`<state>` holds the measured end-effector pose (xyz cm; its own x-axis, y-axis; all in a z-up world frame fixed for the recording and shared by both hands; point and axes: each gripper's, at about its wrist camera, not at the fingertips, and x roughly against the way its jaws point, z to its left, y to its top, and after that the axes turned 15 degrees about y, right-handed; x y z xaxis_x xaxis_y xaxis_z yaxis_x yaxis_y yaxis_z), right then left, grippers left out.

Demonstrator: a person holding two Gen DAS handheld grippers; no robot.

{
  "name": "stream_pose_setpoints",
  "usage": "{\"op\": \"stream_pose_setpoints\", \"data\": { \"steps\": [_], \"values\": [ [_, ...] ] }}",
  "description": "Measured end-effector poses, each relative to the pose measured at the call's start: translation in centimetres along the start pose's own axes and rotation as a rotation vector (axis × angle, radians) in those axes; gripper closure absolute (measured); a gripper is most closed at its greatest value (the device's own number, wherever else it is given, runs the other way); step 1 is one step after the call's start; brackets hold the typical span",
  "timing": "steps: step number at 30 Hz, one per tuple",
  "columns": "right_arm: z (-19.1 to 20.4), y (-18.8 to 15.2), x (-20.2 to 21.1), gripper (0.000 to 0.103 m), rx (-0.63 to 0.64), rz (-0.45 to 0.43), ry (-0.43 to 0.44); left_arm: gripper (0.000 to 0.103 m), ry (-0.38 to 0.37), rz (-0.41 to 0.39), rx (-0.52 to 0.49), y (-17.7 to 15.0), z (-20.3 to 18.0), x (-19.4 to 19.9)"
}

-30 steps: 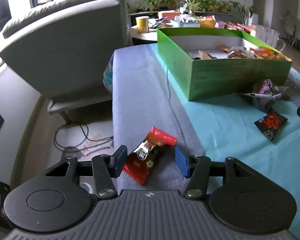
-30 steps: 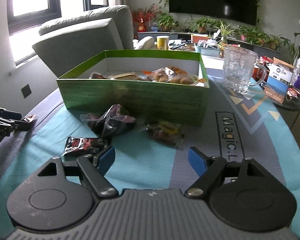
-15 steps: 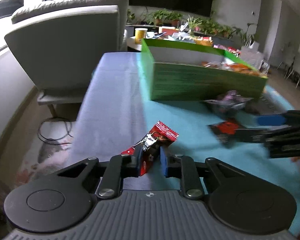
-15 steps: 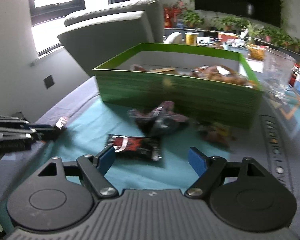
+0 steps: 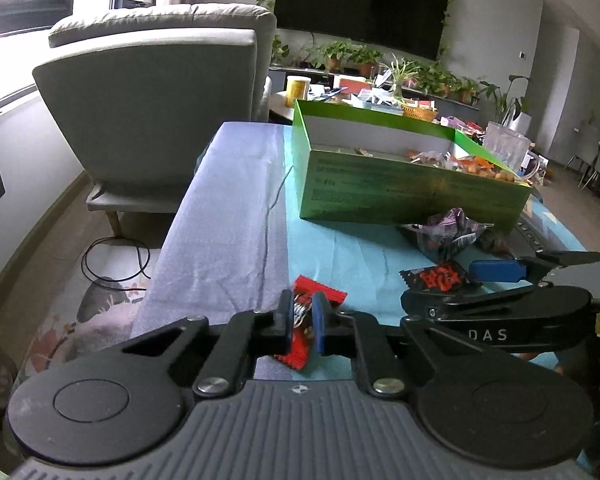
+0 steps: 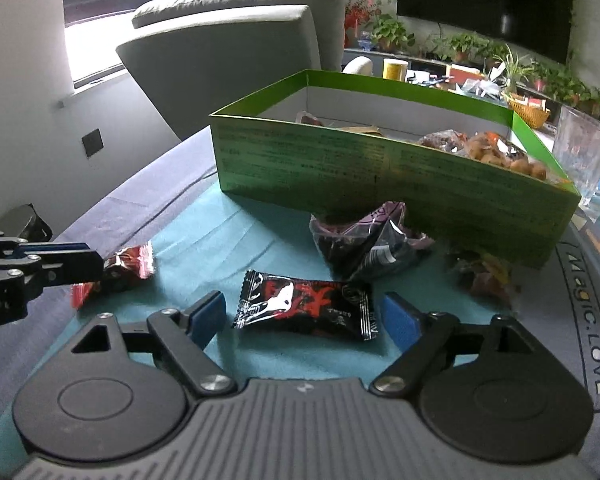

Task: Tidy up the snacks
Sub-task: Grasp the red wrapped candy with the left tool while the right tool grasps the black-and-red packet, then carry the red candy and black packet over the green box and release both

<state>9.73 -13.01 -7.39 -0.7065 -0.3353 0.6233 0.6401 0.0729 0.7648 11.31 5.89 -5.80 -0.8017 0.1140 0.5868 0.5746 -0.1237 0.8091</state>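
A red snack packet lies near the table's left edge, and the jaws of my left gripper are closing with their pads pressing on it. From the right wrist view, the same red packet sticks out past the left gripper. A black-and-red packet lies flat on the teal cloth between the fingers of my right gripper, which stands open, its pads apart from the wrapper. The green box behind holds several snacks.
A dark purple bag and a clear packet lie against the box's front wall. A glass mug stands at the right. A grey armchair sits beyond the table's left edge, with a cluttered side table behind.
My left gripper's jaws have come together on the red packet. The right gripper has moved left and lower, so the black-and-red packet now lies between its fingers.
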Motion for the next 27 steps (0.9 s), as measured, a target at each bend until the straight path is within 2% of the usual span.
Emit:
{"op": "stream_pose_setpoints", "data": {
  "steps": [6,7,8,9,10,11,12,14,17,19,20,21,24,27],
  "values": [
    [0.2,-0.2,0.8,0.045,0.031,0.010,-0.001,0.092,-0.012,-0.007,-0.030,-0.3,-0.5,0.2],
    [0.1,-0.4,1.0,0.045,0.038,0.007,-0.005,0.087,-0.010,-0.017,-0.046,-0.3,-0.6,0.3],
    [0.1,-0.5,1.1,0.045,0.043,0.007,-0.006,0.072,-0.005,-0.029,-0.072,-0.3,-0.8,0.4],
    [0.0,-0.6,1.3,0.045,0.043,0.006,-0.004,0.063,0.004,-0.044,-0.096,-0.3,-1.0,0.5],
    [-0.1,-0.8,1.6,0.045,0.038,0.002,0.000,0.050,0.013,-0.060,-0.119,-0.3,-1.1,0.6],
    [-0.3,-0.9,1.9,0.045,0.032,-0.002,0.004,0.045,0.016,-0.074,-0.144,-0.3,-1.2,0.5],
    [-0.4,-1.0,2.1,0.045,0.027,-0.006,0.005,0.045,0.013,-0.080,-0.165,-0.3,-1.3,0.4],
    [-0.6,-1.0,2.4,0.045,0.018,-0.010,0.001,0.045,-0.004,-0.050,-0.195,-0.1,-1.2,-0.6],
    [-1.0,-0.9,2.7,0.045,0.003,-0.021,-0.004,0.045,-0.021,0.007,-0.180,0.0,-1.0,-2.2],
    [-1.1,-0.9,2.9,0.045,-0.006,-0.028,-0.005,0.053,-0.032,0.024,-0.155,-0.1,-0.8,-2.7],
    [-1.1,-0.9,3.0,0.045,-0.008,-0.031,-0.006,0.071,-0.015,0.023,-0.142,-0.1,-0.8,-2.7],
    [-1.2,-0.8,3.1,0.045,-0.010,-0.035,-0.006,0.080,0.004,0.028,-0.129,0.0,-0.7,-2.6],
    [-1.3,-0.6,3.6,0.045,-0.007,-0.055,-0.009,0.080,-0.034,0.056,-0.020,0.6,0.4,-2.1],
    [-1.6,-0.1,4.4,0.045,-0.005,-0.096,-0.010,0.080,-0.026,-0.002,0.005,1.2,0.4,-0.7]
  ]
}}
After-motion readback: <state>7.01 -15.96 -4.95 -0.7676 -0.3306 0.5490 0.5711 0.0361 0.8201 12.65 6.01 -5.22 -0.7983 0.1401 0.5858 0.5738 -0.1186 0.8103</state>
